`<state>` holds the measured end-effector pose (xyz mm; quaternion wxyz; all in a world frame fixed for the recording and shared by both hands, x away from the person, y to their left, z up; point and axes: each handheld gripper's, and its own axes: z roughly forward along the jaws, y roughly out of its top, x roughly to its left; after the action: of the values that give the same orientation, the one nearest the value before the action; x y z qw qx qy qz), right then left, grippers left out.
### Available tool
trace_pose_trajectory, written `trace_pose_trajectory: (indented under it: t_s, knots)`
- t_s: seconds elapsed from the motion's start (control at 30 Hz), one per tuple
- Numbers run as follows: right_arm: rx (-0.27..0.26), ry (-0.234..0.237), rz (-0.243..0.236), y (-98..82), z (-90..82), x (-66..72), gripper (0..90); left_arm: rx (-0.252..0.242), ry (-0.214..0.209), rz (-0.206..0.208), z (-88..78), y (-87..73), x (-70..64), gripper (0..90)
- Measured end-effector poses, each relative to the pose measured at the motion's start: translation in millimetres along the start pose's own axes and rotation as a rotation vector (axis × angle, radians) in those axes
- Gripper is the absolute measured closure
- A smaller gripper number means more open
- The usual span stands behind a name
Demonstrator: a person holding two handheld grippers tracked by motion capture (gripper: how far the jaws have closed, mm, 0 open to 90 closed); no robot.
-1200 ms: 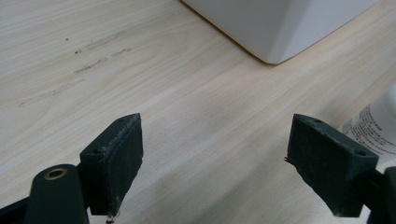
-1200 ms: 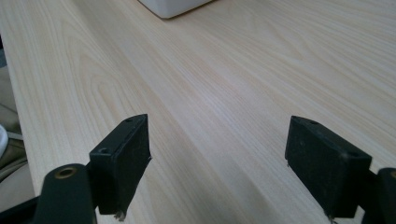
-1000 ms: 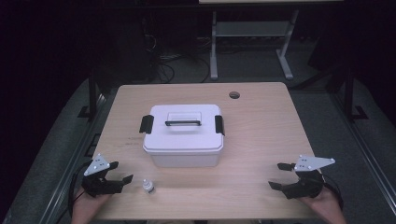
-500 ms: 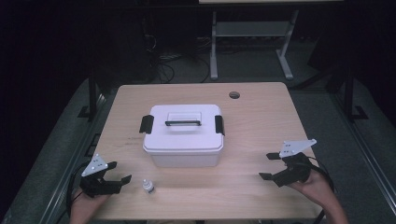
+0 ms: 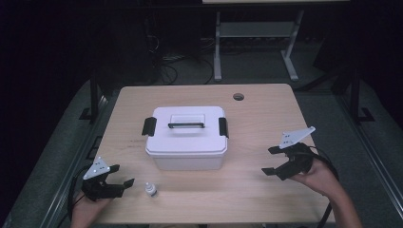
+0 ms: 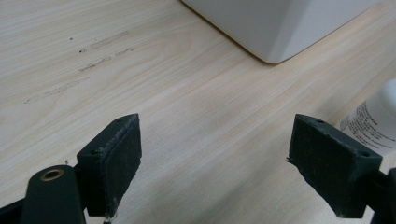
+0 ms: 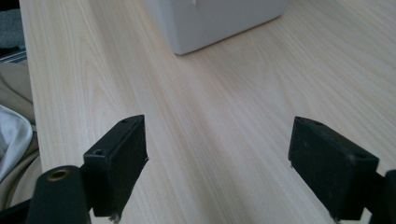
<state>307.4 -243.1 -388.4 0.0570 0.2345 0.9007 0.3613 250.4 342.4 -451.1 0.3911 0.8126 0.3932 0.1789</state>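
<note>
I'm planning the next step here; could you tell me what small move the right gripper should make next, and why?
Probably ease the right gripper toward the box's right latch. Its jaws stand open and empty, apart from the box, whose lid is shut with both latches down.

The right gripper (image 5: 274,160) is carried away from the near right corner of the table (image 5: 266,199) across the 2 earlier pictures, and is now found farther from the near edge and closer to the white box (image 5: 186,137), though well apart from it. Its grey plate (image 5: 297,137) is tipped up more steeply than before, and more of the forearm (image 5: 340,202) is brought into the high view. Its jaws are kept spread wide, as earlier. The left gripper (image 5: 119,175) is shifted very slightly, beside the small bottle (image 5: 150,190).
</note>
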Motion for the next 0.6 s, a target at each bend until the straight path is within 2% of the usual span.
trace_pose_trajectory:
  t_s: [0.13,0.23,0.6]
  knots:
    - [0.01,-0.008,-0.009,9.5,-1.4,-1.8,16.2,-0.001,0.005,-0.002,-1.5,-0.9,0.5,16.9]
    - [0.017,-0.008,-0.042,17.6,-2.4,-2.0,16.1,-0.004,0.005,-0.007,-2.0,-1.5,1.1,16.9]
    - [0.024,0.001,-0.103,50.9,-8.6,-4.3,16.2,-0.001,0.012,-0.008,-3.8,-3.8,3.2,16.9]
